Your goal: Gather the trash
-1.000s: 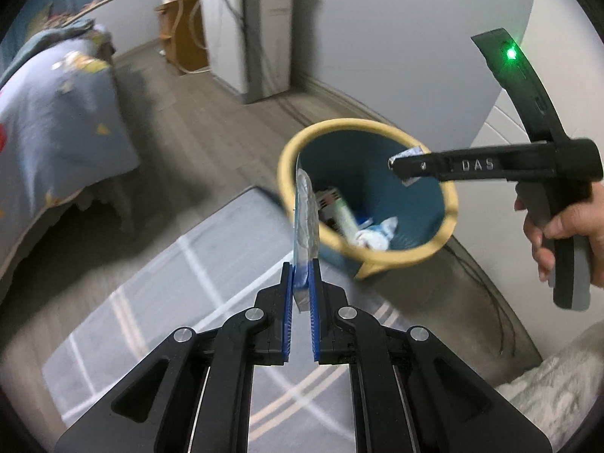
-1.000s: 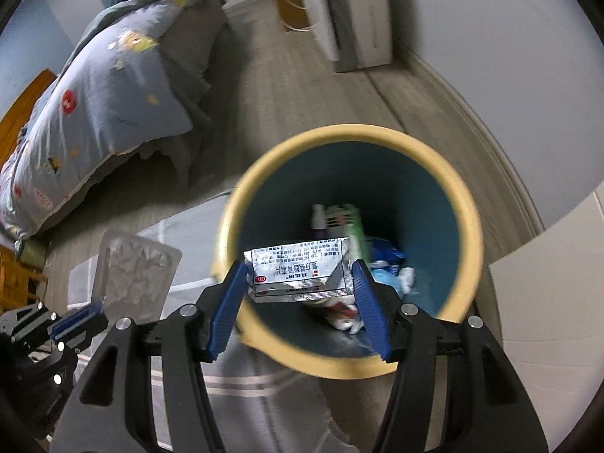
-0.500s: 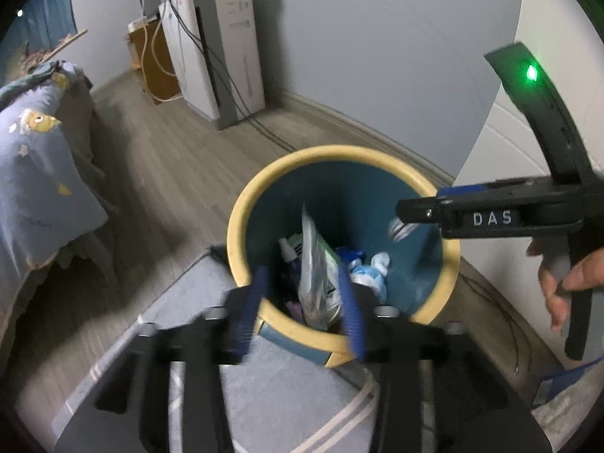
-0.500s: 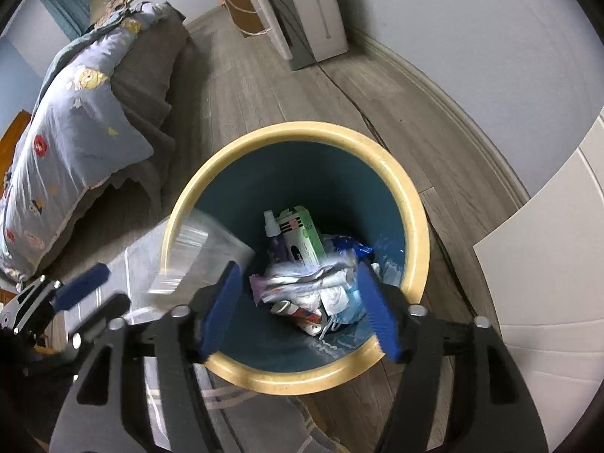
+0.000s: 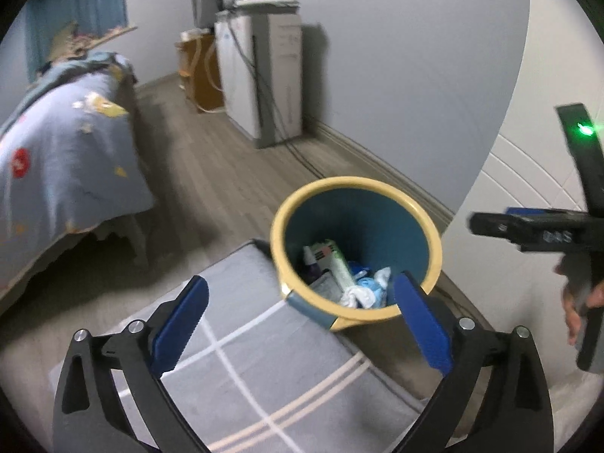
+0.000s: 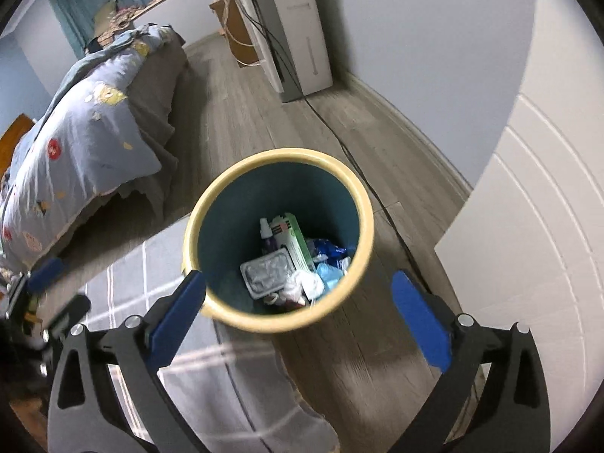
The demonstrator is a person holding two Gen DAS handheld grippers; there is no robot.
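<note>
**Both tongs spread and empty, trash lying in the bin**

Left gripper [image 5: 300,302], black frame with blue pads, fills the bottom of the left wrist view; jaws spread wide, nothing between them. Right gripper [image 6: 298,304], same build, bottom of the right wrist view, jaws also spread wide and empty.

Round teal waste bin with a pale yellow rim [image 5: 436,243] sits centre-right in the left view and dead centre in the right view [image 6: 368,204]. It stands on grey wood-plank floor [image 6: 241,105], its near edge against a grey rug with pale stripes [image 5: 241,358].

Trash is inside the bin, at the bottom: clear plastic blister tray [image 6: 268,271] lying flat at lower left of the pile, green-and-white carton [image 6: 294,239] leaning just above it, small white spray bottle [image 6: 265,226] beside the carton, crumpled white tissue [image 6: 307,283] and blue wrappers [image 6: 330,264] at the right. Left view shows the same pile, partly hidden by the near rim.

Right gripper also appears at the right edge of the left view, side-on, green light lit on its upper arm, hand [image 5: 581,302] on the grip. Left gripper's blue pad shows at the left edge of the right view, blurred.

Bed with blue patterned quilt [image 5: 64,158] upper left. White tower appliance [image 5: 264,79] against the grey wall, top centre, black cables trailing from it across the floor.
</note>
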